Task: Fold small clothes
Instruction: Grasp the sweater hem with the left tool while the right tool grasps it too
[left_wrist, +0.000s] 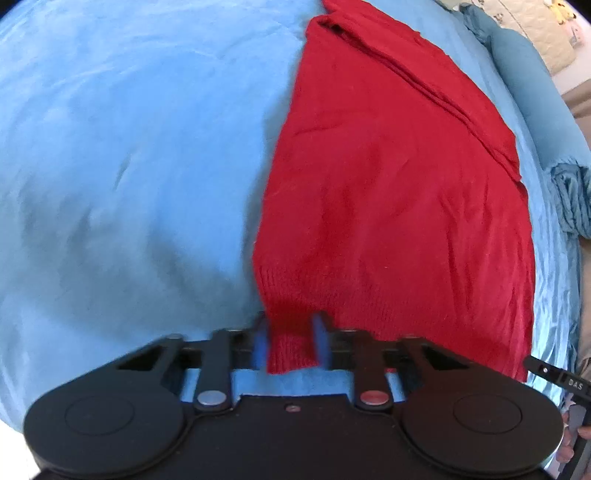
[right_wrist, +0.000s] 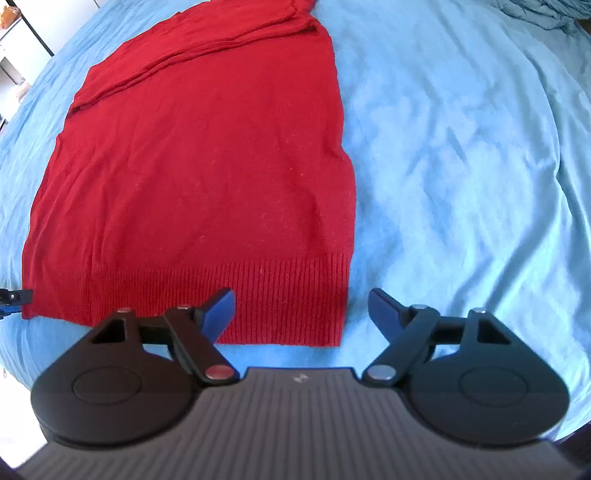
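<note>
My left tongs are clamped on the near left corner of the red sweater, their blue pads pinching the ribbed hem so that a small flap of knit stands between them. My right tongs are spread wide, one finger over the ribbed hem and the other over bare sheet, so they straddle the near right corner of the sweater without pressing on it. The sweater lies flat on the blue bedsheet, hem toward me, body running away from me, with a sleeve folded diagonally across its upper part. In the right wrist view the tip of my left tongs shows at the far left edge, at the hem's other corner. In the left wrist view a bunched blue cloth lies at the right edge of the bed, beyond the sweater, and my right tongs' black frame shows low at the right
</note>
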